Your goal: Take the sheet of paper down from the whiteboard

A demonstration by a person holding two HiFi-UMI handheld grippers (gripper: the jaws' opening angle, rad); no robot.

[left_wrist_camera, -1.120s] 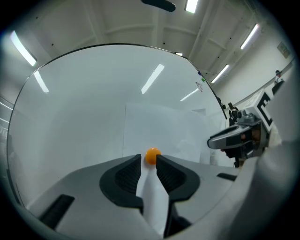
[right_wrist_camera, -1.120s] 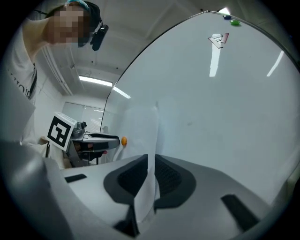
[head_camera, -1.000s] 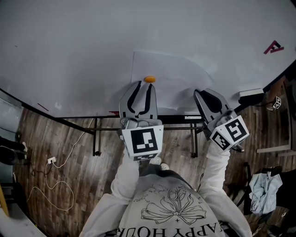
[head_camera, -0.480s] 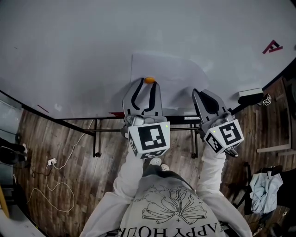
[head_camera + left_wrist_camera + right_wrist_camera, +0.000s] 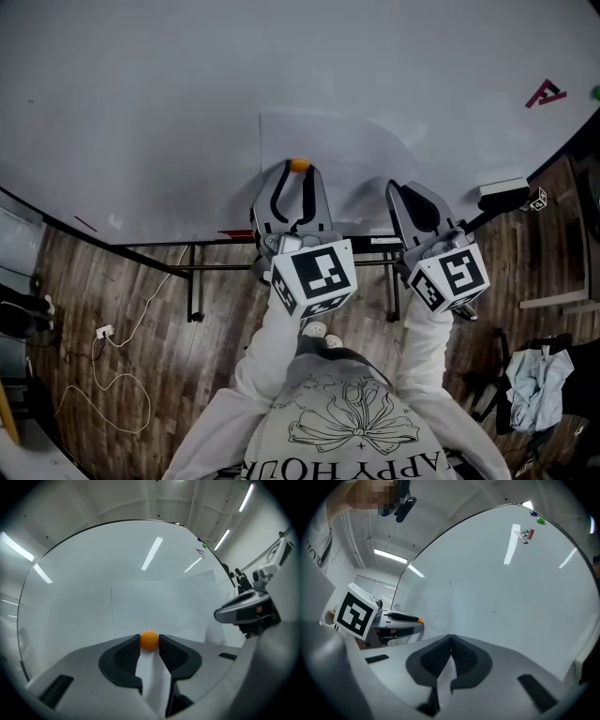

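Observation:
A white sheet of paper [image 5: 347, 155] lies flat on the whiteboard [image 5: 141, 103], pinned by a small orange magnet [image 5: 299, 165]. My left gripper [image 5: 299, 171] points at the board, its two tips pressed on either side of the magnet [image 5: 149, 640]. To its right, my right gripper [image 5: 396, 190] is at the sheet's right edge. In the right gripper view its jaws [image 5: 451, 638] are together on that edge, with a strip of the paper [image 5: 436, 613] between the pads. Each gripper shows in the other's view: the right gripper [image 5: 243, 613] and the left gripper [image 5: 401, 619].
A red mark [image 5: 546, 94] and a green magnet [image 5: 596, 92] sit at the board's far right. A white eraser block [image 5: 504, 190] rests on the board's ledge [image 5: 169, 246]. Below are the board's stand legs, a cable [image 5: 103, 330] on the wood floor and a cloth [image 5: 536, 375].
The left gripper has moved up to the orange magnet, which was just beyond its tips, and now holds it between them. Its marker cube swung right. The right gripper barely moved.

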